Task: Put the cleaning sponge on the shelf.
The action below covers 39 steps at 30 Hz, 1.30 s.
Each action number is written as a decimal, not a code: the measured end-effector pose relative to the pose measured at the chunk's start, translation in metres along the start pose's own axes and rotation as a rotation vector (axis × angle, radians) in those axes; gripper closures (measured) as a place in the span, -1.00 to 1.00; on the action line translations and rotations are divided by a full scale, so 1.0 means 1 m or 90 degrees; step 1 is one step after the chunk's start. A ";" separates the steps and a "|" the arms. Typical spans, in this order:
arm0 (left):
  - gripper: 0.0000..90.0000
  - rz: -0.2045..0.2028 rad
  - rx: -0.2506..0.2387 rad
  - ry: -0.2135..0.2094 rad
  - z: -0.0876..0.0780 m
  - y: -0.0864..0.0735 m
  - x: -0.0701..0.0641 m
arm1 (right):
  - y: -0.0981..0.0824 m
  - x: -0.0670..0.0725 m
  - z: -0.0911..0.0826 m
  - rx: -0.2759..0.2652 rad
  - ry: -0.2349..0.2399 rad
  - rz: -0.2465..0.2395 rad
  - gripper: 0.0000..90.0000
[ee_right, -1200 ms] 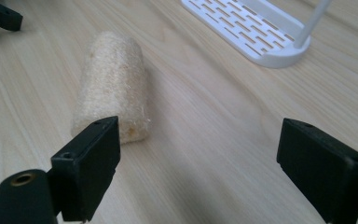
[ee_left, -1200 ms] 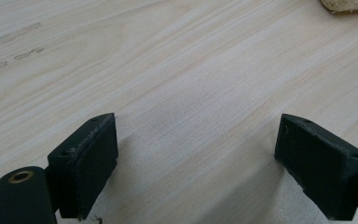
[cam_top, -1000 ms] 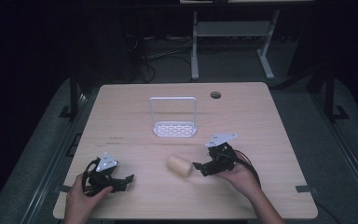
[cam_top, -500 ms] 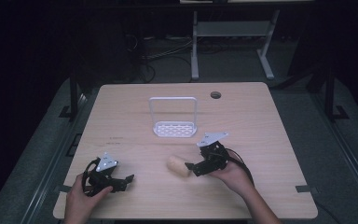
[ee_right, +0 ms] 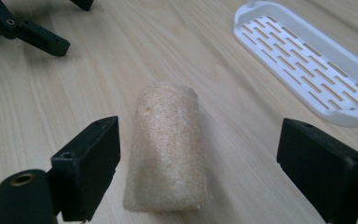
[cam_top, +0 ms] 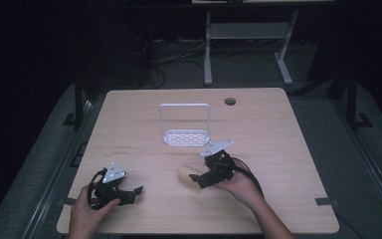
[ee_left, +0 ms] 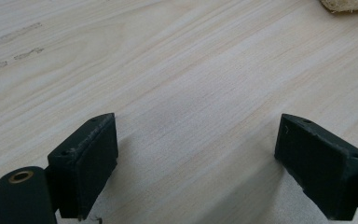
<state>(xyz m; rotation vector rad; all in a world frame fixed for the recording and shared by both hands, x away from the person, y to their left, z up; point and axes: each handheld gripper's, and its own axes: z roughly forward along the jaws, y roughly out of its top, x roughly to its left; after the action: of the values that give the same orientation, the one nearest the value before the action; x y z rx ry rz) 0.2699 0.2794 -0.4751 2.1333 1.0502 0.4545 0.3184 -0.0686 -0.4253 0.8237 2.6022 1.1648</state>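
Observation:
A pale beige sponge roll (ee_right: 165,149) lies on the wooden table, just left of my right gripper (cam_top: 195,179) in the high view. In the right gripper view the roll points away from me and lies between the jaws of my right gripper (ee_right: 200,154), which is open, with a gap on each side. The roll (cam_top: 184,174) sits in front of a white slotted tray (cam_top: 185,137) with a tall wire handle. My left gripper (cam_top: 135,193) rests open near the front left of the table. Its jaws (ee_left: 196,140) have only bare wood between them.
The white tray (ee_right: 307,60) lies to the far right in the right gripper view. The left gripper's black fingers (ee_right: 32,32) show at the top left there. A cable hole (cam_top: 230,101) is at the table's back. A corner of the sponge roll (ee_left: 349,4) shows at the upper right of the left gripper view.
My right gripper has moved left and slightly forward, so its open jaws now straddle the sponge roll. The left gripper has stayed put.

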 end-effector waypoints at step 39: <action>-0.72 0.003 0.002 0.000 0.000 0.000 0.000 | 0.003 0.011 0.037 0.051 0.011 -0.027 -0.71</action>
<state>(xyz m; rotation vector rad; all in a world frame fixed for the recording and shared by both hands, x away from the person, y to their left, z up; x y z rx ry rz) 0.2701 0.2797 -0.4749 2.1385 1.0467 0.4564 0.3240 -0.0376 -0.4475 0.7735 2.6830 1.0671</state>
